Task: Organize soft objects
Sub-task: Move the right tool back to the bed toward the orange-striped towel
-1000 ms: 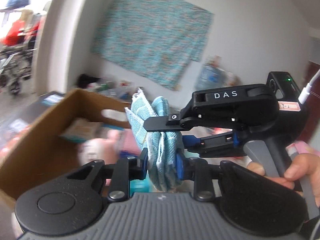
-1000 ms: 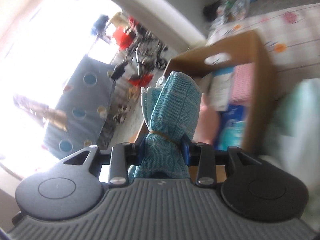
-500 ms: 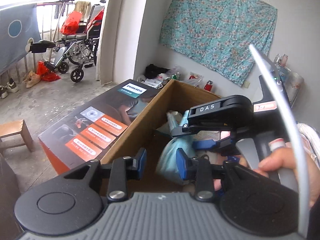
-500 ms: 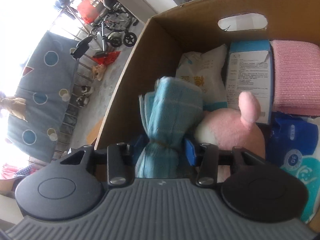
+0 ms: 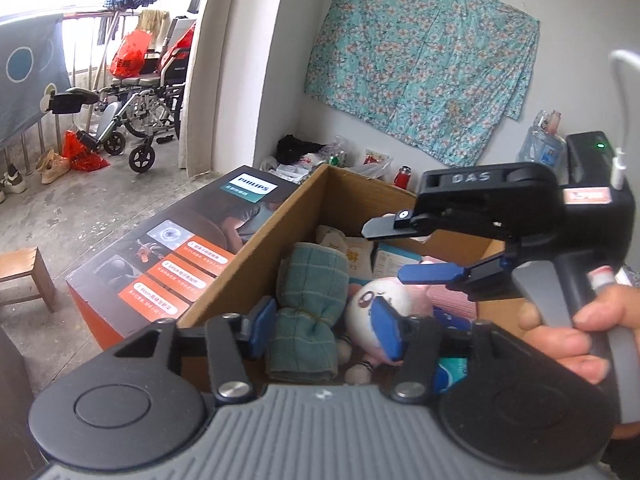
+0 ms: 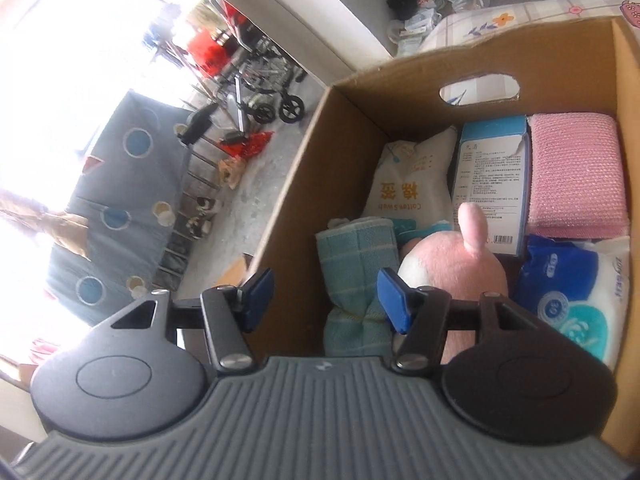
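A rolled teal towel (image 5: pixel 308 308) tied with a band lies inside the open cardboard box (image 5: pixel 256 248), against its left wall, beside a pink-and-white plush toy (image 5: pixel 380 300). My left gripper (image 5: pixel 324 328) hovers over the towel with its jaws opening, and the pads do not press it. My right gripper (image 5: pixel 404 250), held by a hand (image 5: pixel 568 332), is above the box's middle. In the right wrist view the right gripper (image 6: pixel 326 302) straddles the towel (image 6: pixel 356 264), its jaws opening and its left pad well clear. The plush (image 6: pixel 452 268) lies just right of it.
The box (image 6: pixel 304 184) also holds a white cotton bag (image 6: pixel 412 184), a blue-white carton (image 6: pixel 492 176), a folded pink towel (image 6: pixel 576 176) and a blue tissue pack (image 6: pixel 568 292). A printed Philips carton (image 5: pixel 168 256) stands left of it, with a wooden stool (image 5: pixel 24 276) and a wheelchair (image 5: pixel 148 92) beyond.
Both grippers carried the towel down from above the box's rim into the box. Their jaws then widened and let it go, and it now rests beside the plush.
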`<act>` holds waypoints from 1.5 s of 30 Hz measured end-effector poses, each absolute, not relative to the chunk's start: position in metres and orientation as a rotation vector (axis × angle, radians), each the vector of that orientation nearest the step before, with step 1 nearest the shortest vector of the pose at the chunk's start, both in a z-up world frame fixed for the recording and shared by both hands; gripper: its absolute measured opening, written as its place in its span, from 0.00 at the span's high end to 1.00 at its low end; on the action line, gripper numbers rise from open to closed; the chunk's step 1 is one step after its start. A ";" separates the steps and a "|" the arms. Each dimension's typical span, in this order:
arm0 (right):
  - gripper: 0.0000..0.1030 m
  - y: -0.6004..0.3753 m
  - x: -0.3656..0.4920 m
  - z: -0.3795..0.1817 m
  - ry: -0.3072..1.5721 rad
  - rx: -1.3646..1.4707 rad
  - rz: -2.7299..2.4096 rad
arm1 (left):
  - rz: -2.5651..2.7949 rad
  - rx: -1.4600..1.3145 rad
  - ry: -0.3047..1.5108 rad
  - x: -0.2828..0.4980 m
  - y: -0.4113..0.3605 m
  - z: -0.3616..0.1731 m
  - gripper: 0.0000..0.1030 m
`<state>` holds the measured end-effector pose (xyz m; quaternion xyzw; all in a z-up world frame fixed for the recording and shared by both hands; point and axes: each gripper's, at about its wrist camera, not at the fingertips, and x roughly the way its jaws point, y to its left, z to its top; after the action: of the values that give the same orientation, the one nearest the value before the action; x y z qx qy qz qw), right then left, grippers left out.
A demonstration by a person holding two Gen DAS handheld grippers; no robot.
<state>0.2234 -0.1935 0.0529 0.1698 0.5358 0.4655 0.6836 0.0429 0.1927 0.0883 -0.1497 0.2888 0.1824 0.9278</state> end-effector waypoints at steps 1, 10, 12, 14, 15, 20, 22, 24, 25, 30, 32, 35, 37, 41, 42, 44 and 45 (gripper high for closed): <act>0.44 -0.203 0.223 0.058 1.194 0.405 1.055 | 0.364 -0.306 0.587 0.042 0.189 0.091 0.35; 0.35 -0.358 0.210 0.097 1.024 0.522 1.027 | 0.152 -0.251 0.557 0.045 0.120 0.111 0.16; 0.34 -0.403 0.205 0.103 0.970 0.510 0.969 | 0.073 -0.239 0.550 0.047 0.095 0.111 0.14; 0.32 -0.444 0.201 0.106 0.927 0.486 0.896 | -0.004 -0.219 0.552 0.051 0.067 0.110 0.14; 0.31 -0.466 0.199 0.106 0.909 0.468 0.853 | -0.042 -0.209 0.555 0.053 0.053 0.108 0.14; 0.30 -0.553 0.183 0.096 0.862 0.394 0.657 | -0.214 -0.177 0.576 0.060 -0.016 0.087 0.14; 0.30 -0.583 0.175 0.084 0.859 0.385 0.591 | -0.271 -0.166 0.588 0.061 -0.040 0.077 0.14; 0.30 -0.611 0.165 0.071 0.858 0.395 0.535 | -0.323 -0.159 0.603 0.062 -0.062 0.064 0.14; 0.30 -0.622 0.161 0.065 0.861 0.405 0.515 | -0.342 -0.160 0.613 0.063 -0.071 0.058 0.15; 0.30 -0.662 0.143 0.038 0.877 0.449 0.441 | -0.395 -0.172 0.670 0.066 -0.104 0.024 0.18; 0.30 -0.670 0.138 0.031 0.881 0.459 0.430 | -0.402 -0.168 0.685 0.064 -0.113 0.012 0.22; 0.30 -0.680 0.135 0.025 0.885 0.478 0.414 | -0.397 -0.147 0.694 0.061 -0.126 0.000 0.28; 0.30 -0.685 0.132 0.022 0.886 0.494 0.406 | -0.397 -0.129 0.697 0.060 -0.132 -0.006 0.33; 0.30 -0.692 0.128 0.013 0.888 0.526 0.395 | -0.404 -0.110 0.697 0.060 -0.144 -0.018 0.39; 0.30 -0.693 0.127 0.011 0.892 0.530 0.392 | -0.406 -0.103 0.696 0.060 -0.148 -0.021 0.41; 0.32 -0.693 0.126 0.007 0.893 0.532 0.388 | -0.407 -0.091 0.697 0.061 -0.156 -0.026 0.44; 0.33 -0.694 0.127 0.006 0.890 0.530 0.386 | -0.407 -0.086 0.696 0.062 -0.159 -0.029 0.46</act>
<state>0.1268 -0.6940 0.0056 0.2518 0.4226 0.1832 0.8512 0.0616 -0.1593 -0.0287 -0.0417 0.3387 -0.1981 0.9189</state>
